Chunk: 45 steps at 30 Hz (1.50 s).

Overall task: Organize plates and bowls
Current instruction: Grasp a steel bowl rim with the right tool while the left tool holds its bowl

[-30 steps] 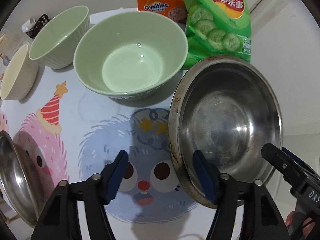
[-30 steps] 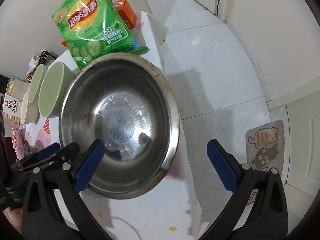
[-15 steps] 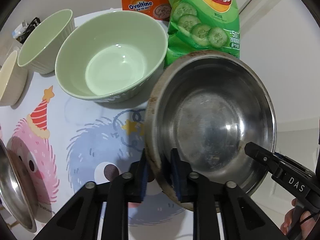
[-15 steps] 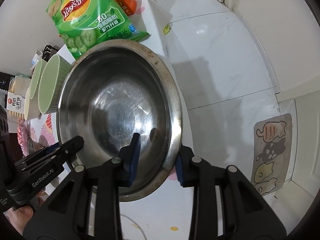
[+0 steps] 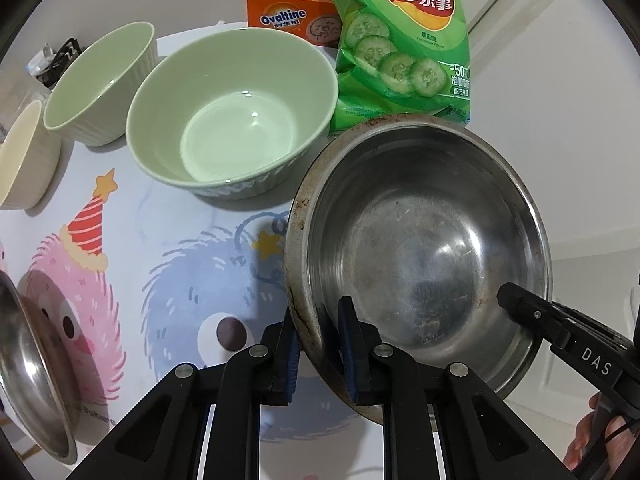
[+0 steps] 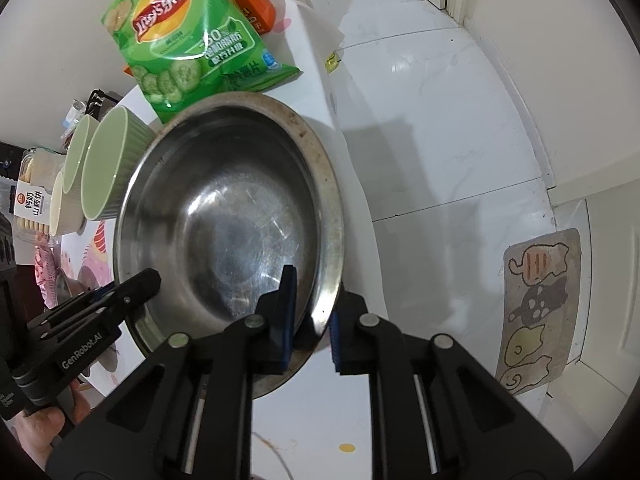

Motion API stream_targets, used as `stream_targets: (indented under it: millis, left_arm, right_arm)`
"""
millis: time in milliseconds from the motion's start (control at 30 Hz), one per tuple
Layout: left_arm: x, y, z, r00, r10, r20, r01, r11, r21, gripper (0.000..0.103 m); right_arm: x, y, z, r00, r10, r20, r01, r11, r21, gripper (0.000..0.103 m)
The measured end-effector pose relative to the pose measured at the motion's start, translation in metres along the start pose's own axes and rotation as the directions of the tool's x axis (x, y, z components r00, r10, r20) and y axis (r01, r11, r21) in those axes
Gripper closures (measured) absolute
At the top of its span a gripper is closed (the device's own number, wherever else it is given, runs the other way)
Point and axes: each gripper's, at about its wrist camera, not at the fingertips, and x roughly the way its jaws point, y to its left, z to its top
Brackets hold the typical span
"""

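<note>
The left gripper (image 5: pixel 318 350) was closed on the near-left rim of the steel bowl (image 5: pixel 420 248), one blue pad inside the wall and one outside; the right gripper (image 6: pixel 310 320) pinched the opposite rim the same way, its jaws nearly together with only the thin metal between them; so the bowl hung between the two, each tool at one side, neither nearer than the other. In the left view the right tool's black finger reached in over the far-right rim; in the right view the left tool showed at the lower-left rim. The bowl sat at the right end of the table (image 5: pixel 160 216), partly past the edge over the floor (image 6: pixel 460 120), mouth up and tilted a little; whether its base touched the table could not be told.

The green bowl (image 5: pixel 232 120) lay ahead and to the left of the jaws, just beside the steel bowl's rim; that offset is likely what the next move turns on, a carry leftward and forward. Beyond it stood a second green bowl (image 5: pixel 100 84) and a cream bowl (image 5: pixel 24 156) in a row; a steel plate (image 5: pixel 36 372) showed at the lower left; a chip bag (image 5: pixel 404 44) and orange box (image 5: pixel 292 16) leaned at the back.
</note>
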Motion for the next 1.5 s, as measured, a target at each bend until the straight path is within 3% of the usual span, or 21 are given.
stream_targets:
  millis: [667, 1500]
  left_arm:
    - [-0.06, 0.034, -0.028, 0.998, 0.004, 0.068, -0.007, 0.999, 0.04, 0.086]
    - [-0.132, 0.213, -0.077, 0.987, 0.061, 0.152, -0.045, 0.993, -0.109, 0.085]
  right_arm:
    - [-0.028, 0.052, -0.039, 0.998, -0.01, 0.061, 0.011, 1.0, -0.022, 0.086]
    - [-0.014, 0.219, -0.084, 0.995, 0.081, 0.05, -0.069, 0.975, -0.21, 0.086]
